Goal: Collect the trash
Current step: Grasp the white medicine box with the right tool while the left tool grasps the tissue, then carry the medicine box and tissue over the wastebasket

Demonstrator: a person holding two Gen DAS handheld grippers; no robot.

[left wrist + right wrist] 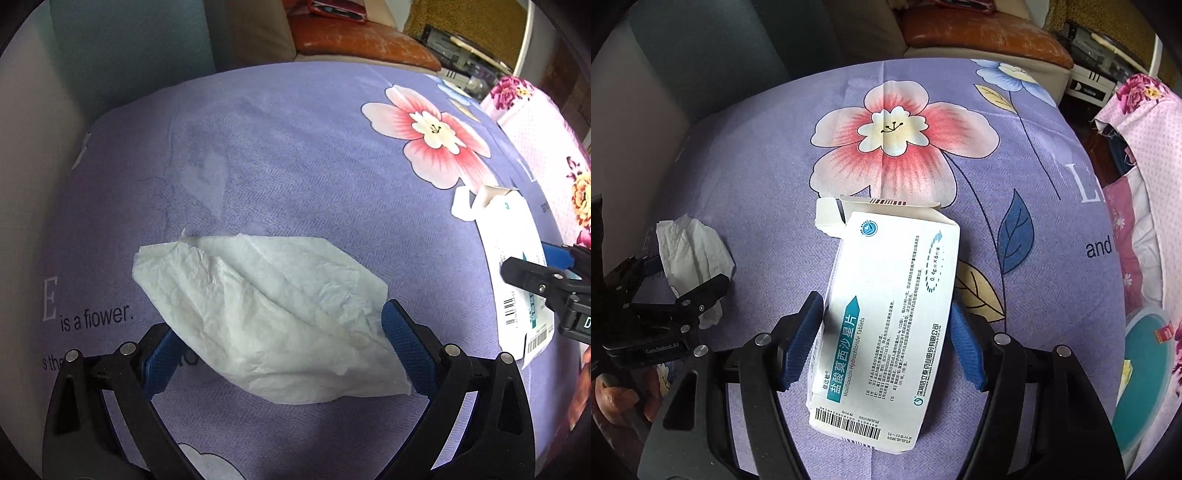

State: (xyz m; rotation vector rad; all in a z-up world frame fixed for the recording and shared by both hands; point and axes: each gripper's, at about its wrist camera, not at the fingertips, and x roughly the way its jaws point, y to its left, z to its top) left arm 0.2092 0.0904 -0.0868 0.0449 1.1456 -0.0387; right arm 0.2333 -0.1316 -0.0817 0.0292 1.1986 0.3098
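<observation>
A crumpled white tissue lies flat on the purple flowered cloth. My left gripper is open, its blue pads on either side of the tissue's near part. A white medicine box with teal print and an open top flap lies on the cloth. My right gripper is open around it, the left pad at the box's edge, the right pad close beside it. The box and right gripper show at the right of the left wrist view; the tissue and left gripper show at the left of the right wrist view.
A pink floral cloth hangs at the right edge of the surface, with a teal round container below it. An orange-brown cushion and shelving lie beyond the far edge. A grey wall is at the left.
</observation>
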